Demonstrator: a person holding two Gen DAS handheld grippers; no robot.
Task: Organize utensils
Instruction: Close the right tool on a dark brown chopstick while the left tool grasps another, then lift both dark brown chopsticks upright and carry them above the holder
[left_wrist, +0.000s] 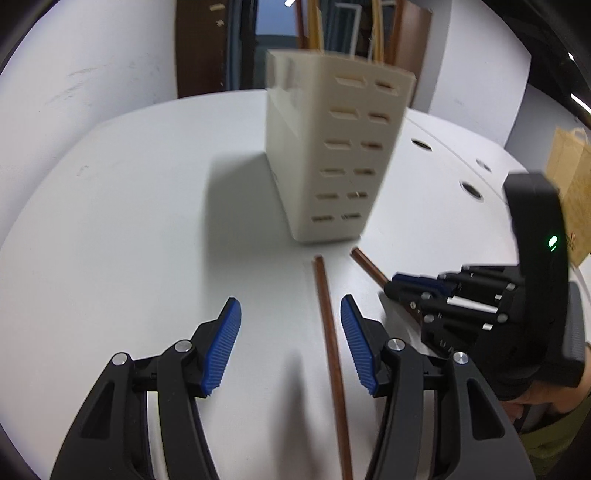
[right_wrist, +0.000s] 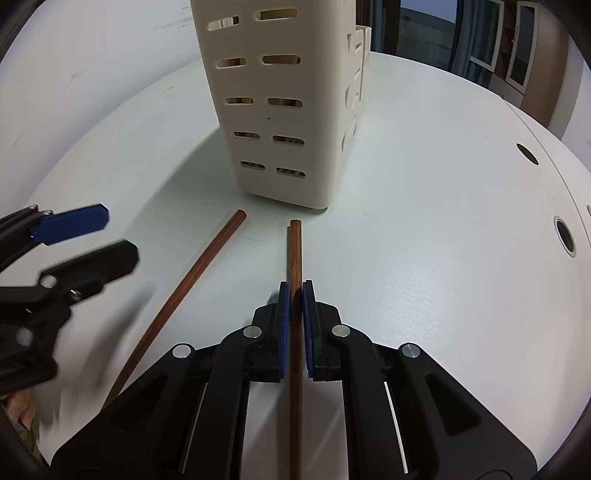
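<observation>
A cream slotted utensil holder (left_wrist: 332, 147) (right_wrist: 280, 103) stands on the white table (left_wrist: 129, 221), with several yellow and brown sticks (left_wrist: 317, 29) poking out of its top. Two brown chopsticks lie in front of it. My right gripper (right_wrist: 294, 291) (left_wrist: 393, 286) is shut on the right-hand chopstick (right_wrist: 295, 254) (left_wrist: 369, 267), which still rests on the table. My left gripper (left_wrist: 291, 306) (right_wrist: 118, 236) is open low over the other chopstick (left_wrist: 328, 332) (right_wrist: 184, 288). That chopstick runs between its fingers, close to the right pad (left_wrist: 354, 332).
Round cable holes (left_wrist: 471, 190) (right_wrist: 565, 234) sit in the table to the right. A brown paper bag (left_wrist: 569, 177) stands at the far right. A hand (left_wrist: 546, 398) holds the right gripper's body. Walls and a dark window lie behind the holder.
</observation>
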